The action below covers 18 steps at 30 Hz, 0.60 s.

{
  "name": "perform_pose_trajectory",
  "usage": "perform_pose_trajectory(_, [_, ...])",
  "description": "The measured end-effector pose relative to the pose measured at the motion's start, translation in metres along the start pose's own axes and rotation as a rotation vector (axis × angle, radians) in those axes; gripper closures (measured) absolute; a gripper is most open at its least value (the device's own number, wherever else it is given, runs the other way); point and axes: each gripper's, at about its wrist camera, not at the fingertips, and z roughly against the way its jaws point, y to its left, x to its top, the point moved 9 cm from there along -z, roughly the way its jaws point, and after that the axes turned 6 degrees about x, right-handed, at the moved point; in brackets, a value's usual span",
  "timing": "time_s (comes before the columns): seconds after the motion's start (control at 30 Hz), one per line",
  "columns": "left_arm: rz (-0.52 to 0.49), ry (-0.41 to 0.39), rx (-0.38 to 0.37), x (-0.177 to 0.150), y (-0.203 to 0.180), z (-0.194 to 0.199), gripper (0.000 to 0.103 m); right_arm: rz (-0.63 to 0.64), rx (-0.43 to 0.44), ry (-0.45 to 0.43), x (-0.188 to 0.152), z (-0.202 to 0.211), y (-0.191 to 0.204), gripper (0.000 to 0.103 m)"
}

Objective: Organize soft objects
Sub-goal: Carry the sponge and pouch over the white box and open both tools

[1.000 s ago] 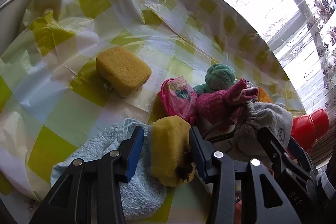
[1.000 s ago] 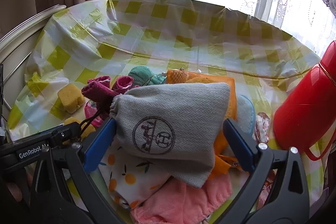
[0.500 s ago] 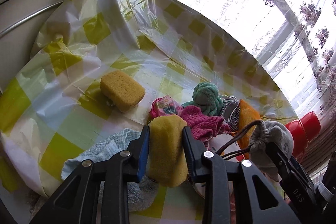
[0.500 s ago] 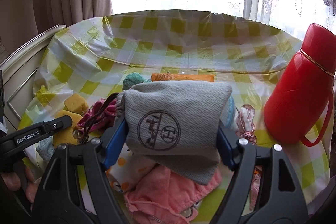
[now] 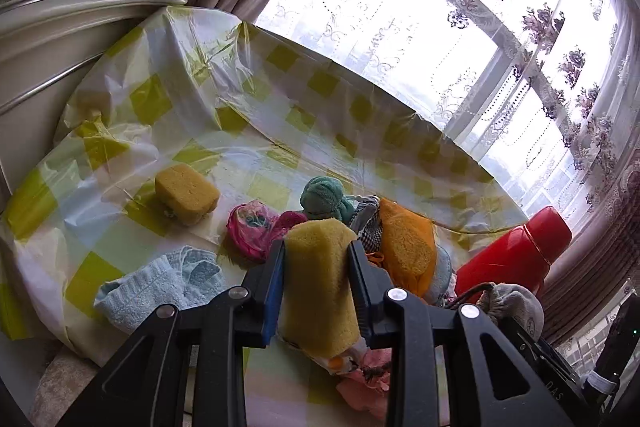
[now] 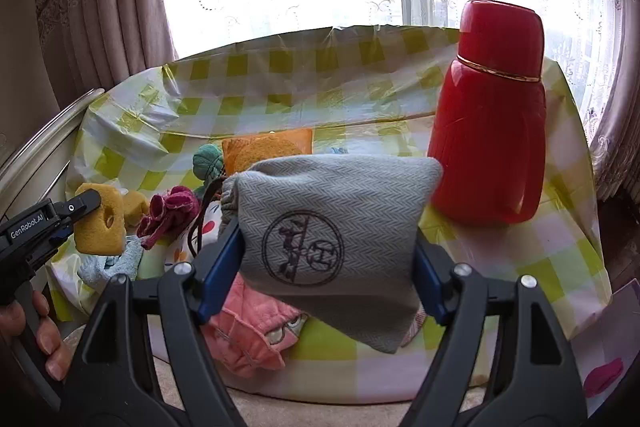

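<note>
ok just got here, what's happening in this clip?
A person is sorting a pile of soft things on a yellow-checked tablecloth, one handheld gripper per hand. The left gripper has its jaws clamped on a yellow sponge, lifted off the cloth. The right gripper is shut on a grey drawstring pouch, also raised. A second sponge, a blue towel and a red flask rest on the table.

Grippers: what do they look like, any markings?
Both are black plastic with triangular cut-outs, silver screws and blue pads inside the fingers. The left gripper carries white "GenRobot.AI" lettering; the right gripper looks the same in build. A bare hand holds the left one, no sleeve visible.
</note>
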Motion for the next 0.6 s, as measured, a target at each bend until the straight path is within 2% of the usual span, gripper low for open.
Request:
perform_pose_trajectory(0.33, [-0.105, 0.136, -0.208, -0.057, -0.105, 0.013, 0.071, -0.112, -0.082, 0.005, -0.021, 0.052, -0.075, 0.025])
perform_pose_trajectory(0.6, [-0.185, 0.298, -0.398, -0.117, -0.191, 0.026, 0.071, -0.215, -0.232, 0.016, -0.049, 0.102, -0.159, 0.024])
